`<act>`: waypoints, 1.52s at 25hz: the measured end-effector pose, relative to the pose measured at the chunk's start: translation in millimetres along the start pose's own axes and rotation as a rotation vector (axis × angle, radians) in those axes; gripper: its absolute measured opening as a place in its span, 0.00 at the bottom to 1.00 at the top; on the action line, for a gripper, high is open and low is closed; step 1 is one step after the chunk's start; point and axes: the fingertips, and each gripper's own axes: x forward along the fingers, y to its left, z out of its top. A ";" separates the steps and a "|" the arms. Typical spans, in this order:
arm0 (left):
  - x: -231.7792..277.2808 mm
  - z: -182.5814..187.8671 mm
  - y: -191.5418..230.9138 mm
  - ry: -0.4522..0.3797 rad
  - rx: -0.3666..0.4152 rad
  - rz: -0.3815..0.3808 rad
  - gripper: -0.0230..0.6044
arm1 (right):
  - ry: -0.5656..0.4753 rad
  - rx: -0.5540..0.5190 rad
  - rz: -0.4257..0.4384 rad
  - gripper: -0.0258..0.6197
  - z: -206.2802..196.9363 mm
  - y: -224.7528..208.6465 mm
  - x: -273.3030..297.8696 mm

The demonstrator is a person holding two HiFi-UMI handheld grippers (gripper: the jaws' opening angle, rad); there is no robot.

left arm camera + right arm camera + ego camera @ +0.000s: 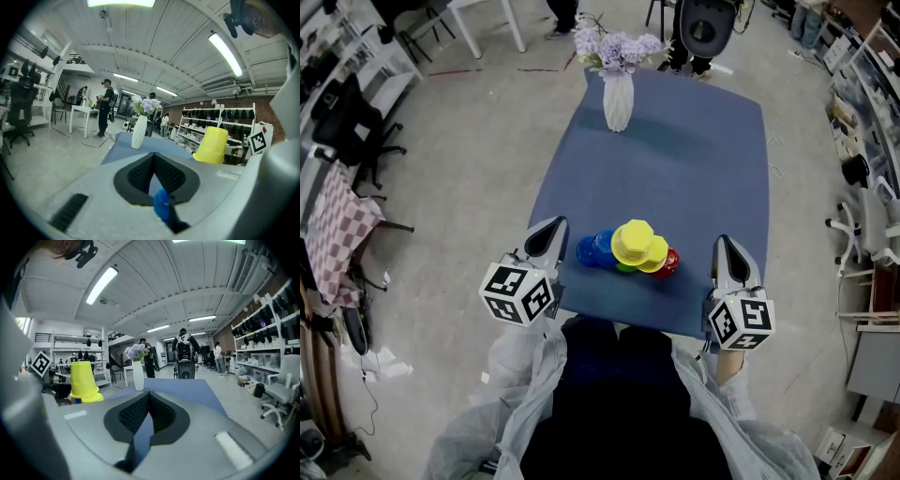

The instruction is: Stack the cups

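Cups (630, 251): clustered at the near edge of the desk (694, 169), yellow ones on top of blue, green and red.
Left tongs (548, 231): closed, empty, just left of them.
Right tongs (724, 246): closed, empty, to their right.

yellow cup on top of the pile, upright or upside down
Upside down: in the right gripper view the top yellow cup has its narrow end up and widens toward its rim below.

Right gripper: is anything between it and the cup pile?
Nothing visible does. Only bare blue table separates the right gripper from the red cup; the vase stands at the far end.
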 end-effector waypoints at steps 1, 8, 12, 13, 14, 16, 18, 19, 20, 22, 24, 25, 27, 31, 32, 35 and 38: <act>0.2 0.6 0.3 -0.005 0.004 0.002 0.03 | 0.003 -0.005 -0.002 0.06 -3.9 0.6 -0.1; -6.2 -14.8 -5.8 -0.005 0.044 0.017 0.03 | 0.010 -0.010 -0.034 0.06 -23.1 12.0 -9.0; -12.4 -28.7 -7.0 0.007 0.021 0.025 0.03 | 0.037 0.014 -0.039 0.06 -37.4 21.9 -15.3; -13.5 -30.7 -6.9 0.010 0.017 0.024 0.03 | 0.041 0.027 -0.035 0.06 -39.9 24.3 -16.2; -14.4 -31.9 -6.9 0.012 0.014 0.023 0.03 | 0.043 0.035 -0.032 0.06 -41.3 26.4 -17.2; -15.6 -33.1 -6.8 0.013 0.012 0.020 0.03 | 0.042 0.035 -0.031 0.06 -42.1 29.1 -18.6; -16.4 -33.7 -6.7 0.010 0.013 0.018 0.03 | 0.039 0.032 -0.028 0.06 -41.6 31.0 -18.8; -16.7 -34.0 -6.8 0.009 0.015 0.017 0.03 | 0.038 0.033 -0.025 0.06 -41.4 32.0 -18.3; -17.0 -34.4 -7.0 0.009 0.016 0.015 0.03 | 0.039 0.033 -0.022 0.06 -41.2 33.0 -17.8; -17.0 -35.4 -7.6 0.010 0.014 0.008 0.03 | 0.040 0.033 -0.016 0.06 -41.0 35.1 -16.9; -16.4 -36.7 -7.8 0.013 0.012 0.003 0.03 | 0.042 0.032 -0.011 0.06 -42.1 36.7 -15.8; -16.0 -37.3 -7.8 0.014 0.014 0.003 0.03 | 0.042 0.032 -0.010 0.06 -42.7 37.1 -15.0; -15.2 -37.7 -8.3 0.015 0.019 0.004 0.03 | 0.042 0.034 -0.009 0.06 -43.1 37.6 -13.7; -14.1 -35.2 -10.3 0.009 0.024 0.007 0.03 | 0.038 0.049 -0.014 0.06 -40.2 38.9 -11.8; -13.5 -34.5 -11.2 0.007 0.025 0.005 0.03 | 0.035 0.050 -0.016 0.06 -39.1 39.4 -11.2; -11.5 -34.0 -14.3 0.004 0.033 -0.003 0.03 | 0.027 0.042 -0.007 0.06 -37.2 44.7 -8.6; -10.2 -33.8 -18.4 0.003 0.042 -0.015 0.03 | 0.027 0.043 0.015 0.06 -36.7 50.6 -6.2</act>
